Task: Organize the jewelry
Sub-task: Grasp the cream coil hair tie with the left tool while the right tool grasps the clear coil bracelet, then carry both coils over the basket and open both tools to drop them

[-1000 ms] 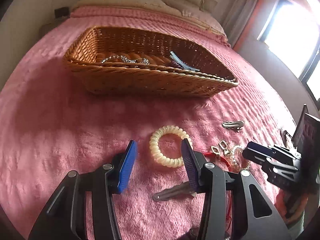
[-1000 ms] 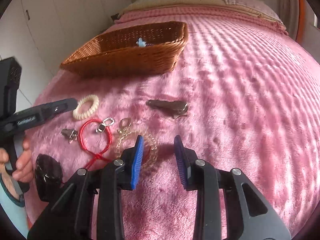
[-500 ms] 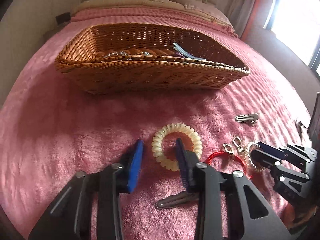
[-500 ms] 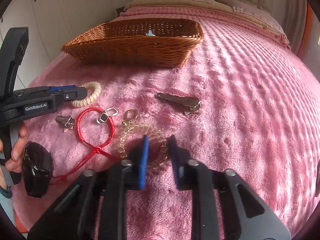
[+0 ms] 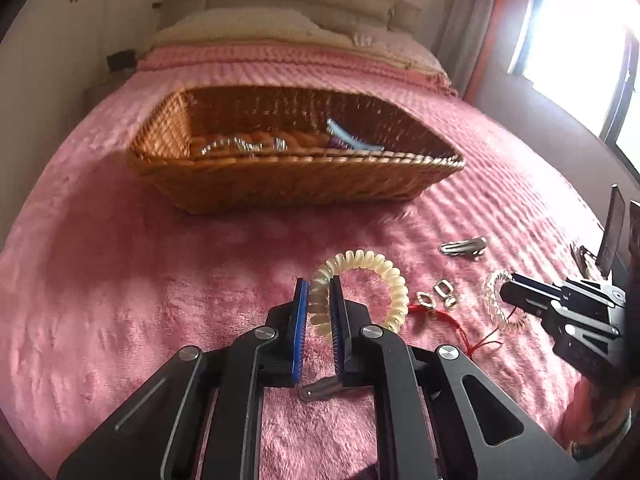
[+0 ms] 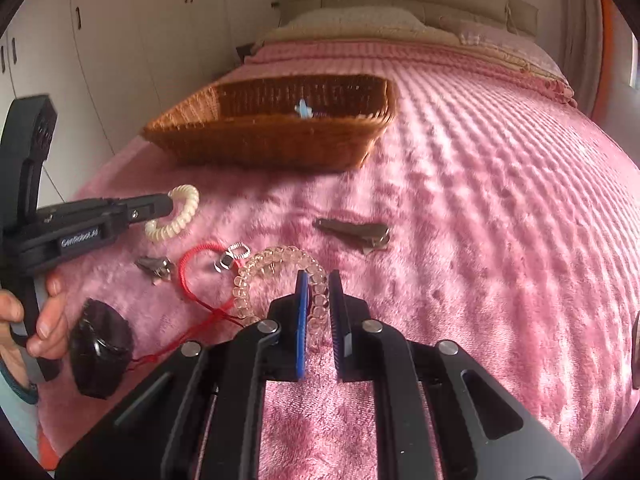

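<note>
My left gripper (image 5: pixel 319 292) is shut on the near side of a cream spiral hair tie (image 5: pixel 384 274), also seen in the right wrist view (image 6: pixel 182 208). My right gripper (image 6: pixel 318 286) is shut on a clear beaded bracelet (image 6: pixel 272 258), which shows in the left wrist view (image 5: pixel 494 300). A wicker basket (image 5: pixel 280 184) stands further up the pink bed and holds a silver chain (image 5: pixel 240 145) and a blue clip (image 5: pixel 352 140). A red cord bracelet (image 6: pixel 188 276) and silver earrings (image 6: pixel 234 256) lie between the two grippers.
A metal hair clip (image 6: pixel 354 232) lies right of the bracelet; another small clip (image 6: pixel 154 266) lies left of the red cord. A dark round object (image 6: pixel 100 348) sits at the near left edge. A metal clip (image 5: pixel 324 390) lies under my left gripper. Pillows are at the headboard.
Both grippers have closed: the left on the cream hair tie, the right on the clear bracelet. Both hair tie and bracelet now stand tilted up off the blanket.
</note>
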`<action>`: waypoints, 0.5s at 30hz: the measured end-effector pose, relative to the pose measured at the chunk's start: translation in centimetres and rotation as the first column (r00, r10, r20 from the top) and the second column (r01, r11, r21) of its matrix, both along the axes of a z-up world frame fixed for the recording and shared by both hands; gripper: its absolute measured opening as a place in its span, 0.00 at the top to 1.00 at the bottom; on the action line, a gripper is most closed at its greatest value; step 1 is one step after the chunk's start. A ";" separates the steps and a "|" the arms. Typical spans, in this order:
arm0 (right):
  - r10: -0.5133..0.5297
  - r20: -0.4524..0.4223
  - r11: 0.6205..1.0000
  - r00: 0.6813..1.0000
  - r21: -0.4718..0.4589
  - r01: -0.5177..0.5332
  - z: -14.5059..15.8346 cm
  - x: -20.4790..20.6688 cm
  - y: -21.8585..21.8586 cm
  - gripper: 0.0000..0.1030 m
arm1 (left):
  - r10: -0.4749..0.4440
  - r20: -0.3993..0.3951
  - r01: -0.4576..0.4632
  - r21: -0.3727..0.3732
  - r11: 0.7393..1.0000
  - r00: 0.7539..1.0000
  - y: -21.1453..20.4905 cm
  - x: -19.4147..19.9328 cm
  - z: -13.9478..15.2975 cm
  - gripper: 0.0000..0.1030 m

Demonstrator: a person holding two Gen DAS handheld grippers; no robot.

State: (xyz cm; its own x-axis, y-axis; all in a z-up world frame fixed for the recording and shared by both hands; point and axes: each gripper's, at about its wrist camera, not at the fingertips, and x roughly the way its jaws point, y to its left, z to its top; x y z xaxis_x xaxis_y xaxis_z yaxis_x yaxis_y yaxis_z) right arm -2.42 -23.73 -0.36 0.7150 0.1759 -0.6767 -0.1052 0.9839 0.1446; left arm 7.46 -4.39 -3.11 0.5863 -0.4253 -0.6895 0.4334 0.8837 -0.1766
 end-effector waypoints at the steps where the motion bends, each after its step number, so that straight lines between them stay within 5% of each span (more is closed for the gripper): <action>1: 0.000 0.011 1.000 1.000 0.015 0.000 0.5 -0.1 -0.2 0.92 | 0.002 0.008 -0.002 -0.004 1.000 1.000 0.1 -0.2 0.3 0.91; 15: 0.032 0.232 0.999 0.972 -0.017 -0.029 10.5 4.7 2.5 0.92 | 0.076 0.195 -0.053 -0.120 0.991 0.978 2.8 2.0 9.2 0.91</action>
State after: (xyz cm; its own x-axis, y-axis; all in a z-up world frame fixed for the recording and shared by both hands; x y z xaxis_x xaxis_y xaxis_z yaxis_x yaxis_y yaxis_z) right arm 2.26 -21.28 10.15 0.8474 0.1919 -0.4951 -0.1640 0.9814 0.0996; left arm 9.48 -1.57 6.08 0.7356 -0.4507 -0.5058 0.4125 0.8902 -0.1935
